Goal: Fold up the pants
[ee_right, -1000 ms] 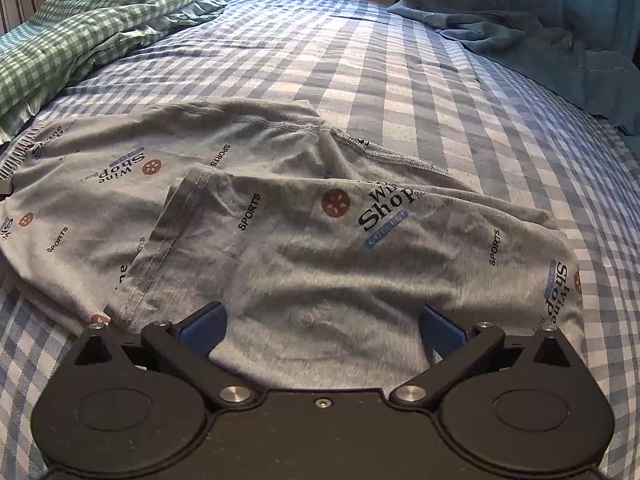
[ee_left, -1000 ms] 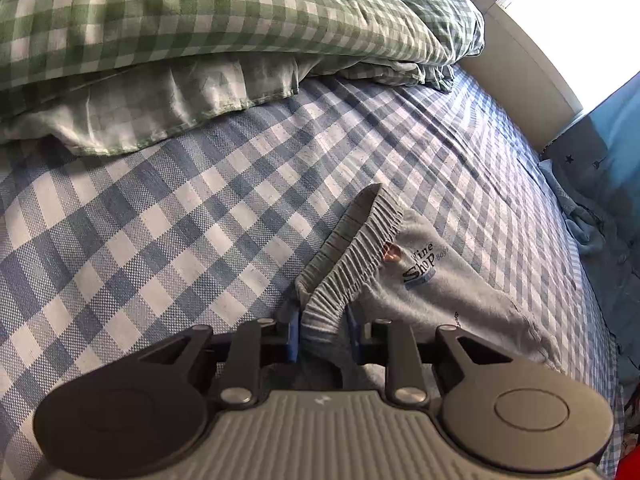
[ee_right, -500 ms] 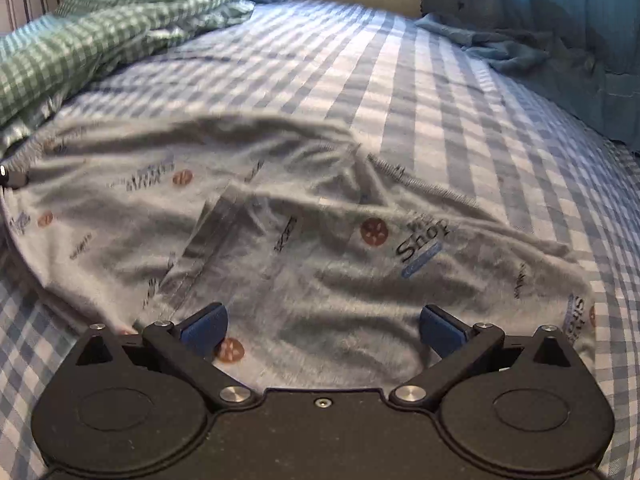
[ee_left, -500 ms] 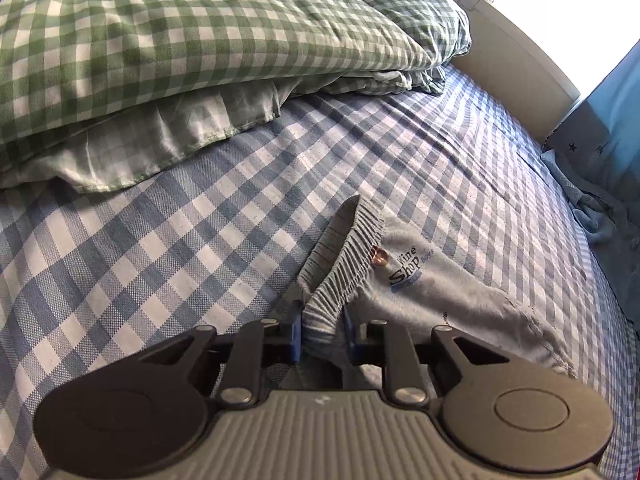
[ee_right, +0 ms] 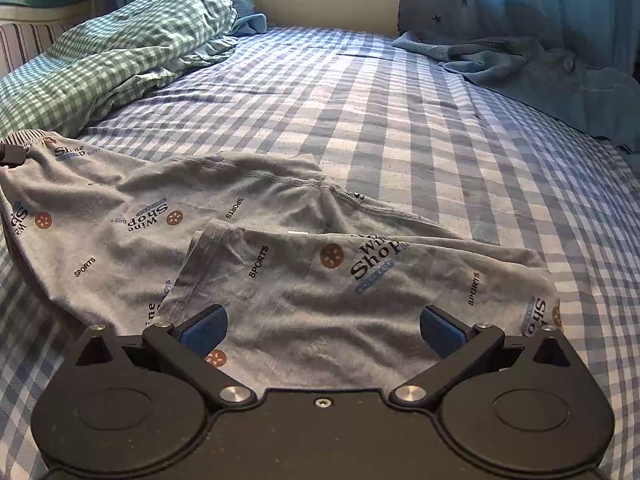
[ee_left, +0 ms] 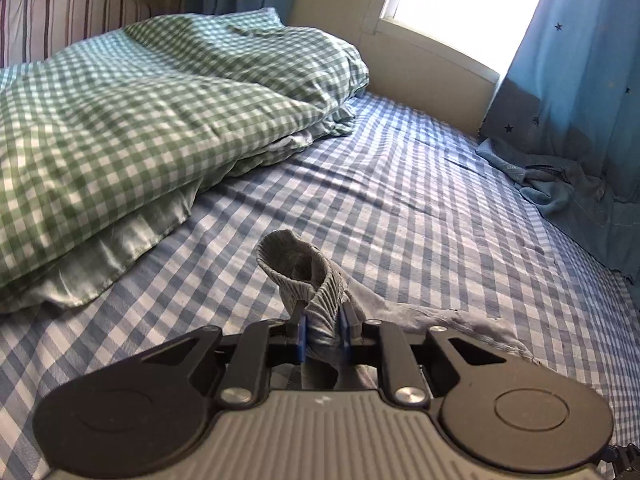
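Grey printed pants (ee_right: 280,300) lie on the blue checked bed sheet (ee_right: 400,120), with one leg folded over the other. In the left wrist view my left gripper (ee_left: 324,320) has its jaws closing on the ribbed waistband (ee_left: 292,264). The blue pads pinch the fabric, which stands up bunched above the sheet. The right wrist view shows that same gripper at the far left edge (ee_right: 10,156), at the waistband. My right gripper (ee_right: 322,326) hovers open over the folded leg, its blue pads (ee_right: 204,328) wide apart and gripping nothing.
A green checked duvet (ee_left: 140,120) is heaped at the left of the bed, in front of a striped headboard (ee_left: 60,16). A crumpled blue garment (ee_left: 560,192) lies at the far right under a blue star curtain (ee_left: 580,60). A window (ee_left: 460,0) is beyond.
My left gripper has risen and rolled, lifting the waistband off the sheet so it bunches upright. The right gripper rose slightly over the folded leg and stayed open.
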`<state>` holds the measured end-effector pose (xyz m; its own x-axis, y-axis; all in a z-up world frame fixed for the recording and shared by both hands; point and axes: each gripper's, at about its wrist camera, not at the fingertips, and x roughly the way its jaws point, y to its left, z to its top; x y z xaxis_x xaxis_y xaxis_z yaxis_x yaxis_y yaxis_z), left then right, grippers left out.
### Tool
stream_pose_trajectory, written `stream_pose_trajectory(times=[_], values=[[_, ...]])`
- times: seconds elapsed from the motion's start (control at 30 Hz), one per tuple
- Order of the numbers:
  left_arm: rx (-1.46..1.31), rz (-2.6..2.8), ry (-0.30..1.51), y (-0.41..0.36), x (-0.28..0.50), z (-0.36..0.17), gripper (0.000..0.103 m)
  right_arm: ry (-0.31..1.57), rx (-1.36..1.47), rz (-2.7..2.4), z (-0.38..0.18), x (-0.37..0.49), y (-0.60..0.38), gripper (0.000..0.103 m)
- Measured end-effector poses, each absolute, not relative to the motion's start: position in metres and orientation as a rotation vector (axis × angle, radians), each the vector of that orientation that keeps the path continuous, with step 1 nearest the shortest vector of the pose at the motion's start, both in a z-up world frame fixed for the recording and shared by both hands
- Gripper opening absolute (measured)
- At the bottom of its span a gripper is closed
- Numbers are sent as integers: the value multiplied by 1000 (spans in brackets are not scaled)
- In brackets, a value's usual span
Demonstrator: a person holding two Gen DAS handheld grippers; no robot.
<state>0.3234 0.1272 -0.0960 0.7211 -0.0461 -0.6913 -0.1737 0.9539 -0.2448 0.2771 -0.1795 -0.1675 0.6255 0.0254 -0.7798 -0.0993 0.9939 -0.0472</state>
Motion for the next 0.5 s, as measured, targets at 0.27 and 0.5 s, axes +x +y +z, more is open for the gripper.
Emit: stream_pose_trajectory(times=[0.27, 0.5], values=[[-156, -63, 681, 48, 310, -46, 17, 866, -40, 60, -146, 246, -223, 102], [11, -343, 592, -57, 280, -18, 17, 862, 21, 32, -132, 238, -295, 102]])
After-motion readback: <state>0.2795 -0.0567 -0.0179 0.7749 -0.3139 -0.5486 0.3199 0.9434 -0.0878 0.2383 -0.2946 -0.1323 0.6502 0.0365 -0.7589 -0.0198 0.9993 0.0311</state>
